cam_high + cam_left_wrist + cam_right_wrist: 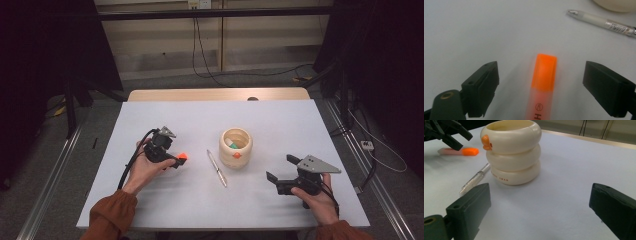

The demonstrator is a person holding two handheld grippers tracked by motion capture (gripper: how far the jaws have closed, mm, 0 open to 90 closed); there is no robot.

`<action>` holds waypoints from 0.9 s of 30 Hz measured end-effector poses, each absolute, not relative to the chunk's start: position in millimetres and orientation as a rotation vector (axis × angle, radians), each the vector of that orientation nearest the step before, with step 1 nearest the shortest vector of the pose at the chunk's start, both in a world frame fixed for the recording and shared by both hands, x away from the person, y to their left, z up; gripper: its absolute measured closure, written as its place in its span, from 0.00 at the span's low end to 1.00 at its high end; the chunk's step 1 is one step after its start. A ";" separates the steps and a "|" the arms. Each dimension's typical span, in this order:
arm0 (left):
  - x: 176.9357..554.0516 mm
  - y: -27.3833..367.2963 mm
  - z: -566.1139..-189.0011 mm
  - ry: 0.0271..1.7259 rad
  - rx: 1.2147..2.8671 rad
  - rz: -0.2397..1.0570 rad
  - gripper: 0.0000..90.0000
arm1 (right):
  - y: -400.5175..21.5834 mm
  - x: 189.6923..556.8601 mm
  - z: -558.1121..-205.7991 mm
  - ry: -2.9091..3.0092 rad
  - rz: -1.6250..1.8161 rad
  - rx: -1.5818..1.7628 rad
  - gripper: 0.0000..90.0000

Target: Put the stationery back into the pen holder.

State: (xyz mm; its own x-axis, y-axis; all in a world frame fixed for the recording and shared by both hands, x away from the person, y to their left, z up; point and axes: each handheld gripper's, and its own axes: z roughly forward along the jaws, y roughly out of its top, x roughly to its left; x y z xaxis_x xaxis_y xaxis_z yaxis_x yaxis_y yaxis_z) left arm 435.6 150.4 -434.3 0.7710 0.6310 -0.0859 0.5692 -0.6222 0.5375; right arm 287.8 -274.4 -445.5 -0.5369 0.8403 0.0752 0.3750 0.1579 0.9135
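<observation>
An orange-capped highlighter (543, 75) lies flat on the white table (200, 120), its cap pointing away from the left hand. My left gripper (542, 68) is open, one jaw on each side of the highlighter and neither pad touching it. In the high view this gripper (172, 161) is left of centre with the orange cap (182, 156) at its tip. My right gripper (540, 195) is open with nothing between its jaws, low over the table's right front (281, 167). From there the highlighter (461, 151) and the left gripper (456, 137) show far off.
A cream ringed cup (235, 147) with an orange duck beak stands mid-table and holds a few small items; it is close ahead of the right gripper (512, 150). A clear pen (217, 168) lies between the cup and the left gripper, seen too at upper right (601, 22).
</observation>
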 end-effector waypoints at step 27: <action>426.4 146.6 -439.2 0.933 2.521 0.157 0.66 | -273.4 286.8 -446.9 1.993 1.352 1.150 0.04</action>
State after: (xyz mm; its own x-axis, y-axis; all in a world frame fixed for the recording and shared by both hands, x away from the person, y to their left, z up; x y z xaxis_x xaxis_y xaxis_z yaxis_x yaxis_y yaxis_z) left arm 426.4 146.6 -439.2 0.7654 0.6419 -0.0469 0.5914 -0.6727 0.4447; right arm 286.8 -273.4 -446.9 -0.5393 0.8390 0.0727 0.3777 0.1638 0.9113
